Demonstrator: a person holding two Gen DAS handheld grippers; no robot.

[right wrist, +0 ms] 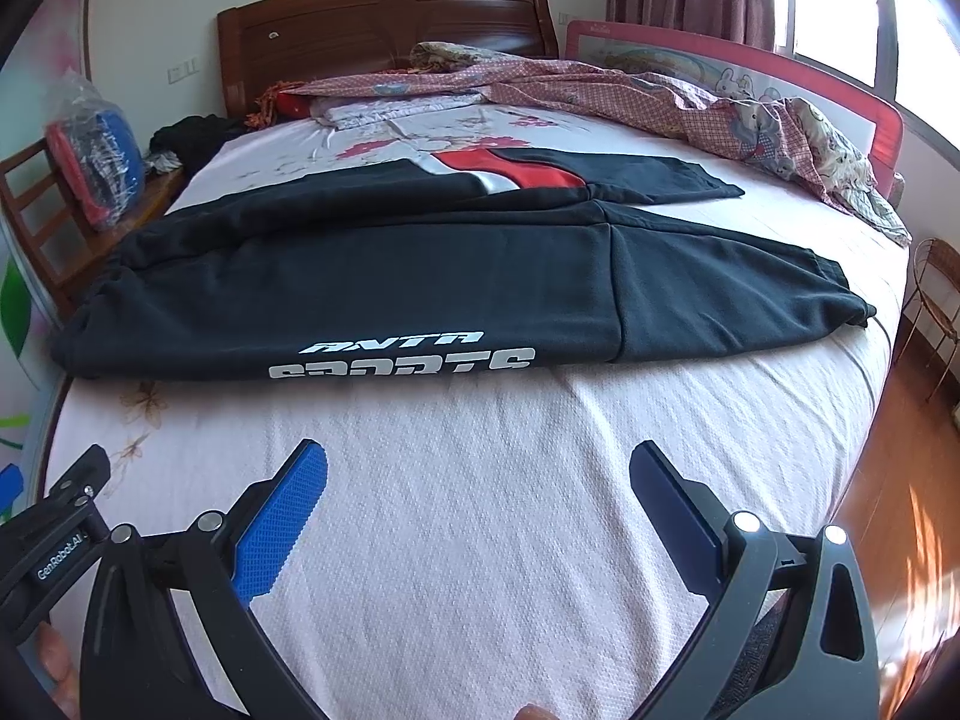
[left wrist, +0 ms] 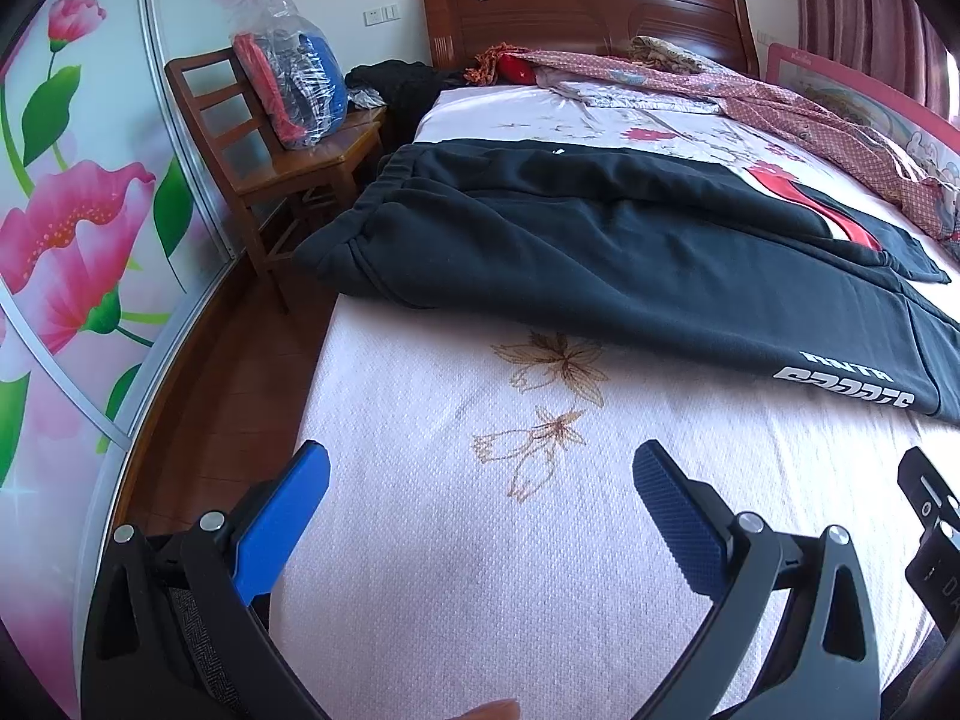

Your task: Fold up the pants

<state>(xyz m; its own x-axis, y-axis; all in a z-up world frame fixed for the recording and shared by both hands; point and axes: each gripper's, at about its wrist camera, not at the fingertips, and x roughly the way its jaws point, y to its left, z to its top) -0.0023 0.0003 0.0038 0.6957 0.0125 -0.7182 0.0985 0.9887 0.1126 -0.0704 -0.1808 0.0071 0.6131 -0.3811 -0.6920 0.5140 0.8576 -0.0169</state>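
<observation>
Both our left gripper (left wrist: 480, 468) and right gripper (right wrist: 478, 467) hover wide apart, holding nothing, above the white textured bedspread (right wrist: 480, 510). Beyond them the black fleece pants (right wrist: 420, 288) lie across the bed, legs apparently stacked, so we should pinch waistband and cuffs squarely, both layers together.

My left view cuts off the black sweatpants (left wrist: 600, 252) at its right edge. Their far leg lies partly under the near one. The white lettering (right wrist: 402, 363) curls under, unreadable.
</observation>
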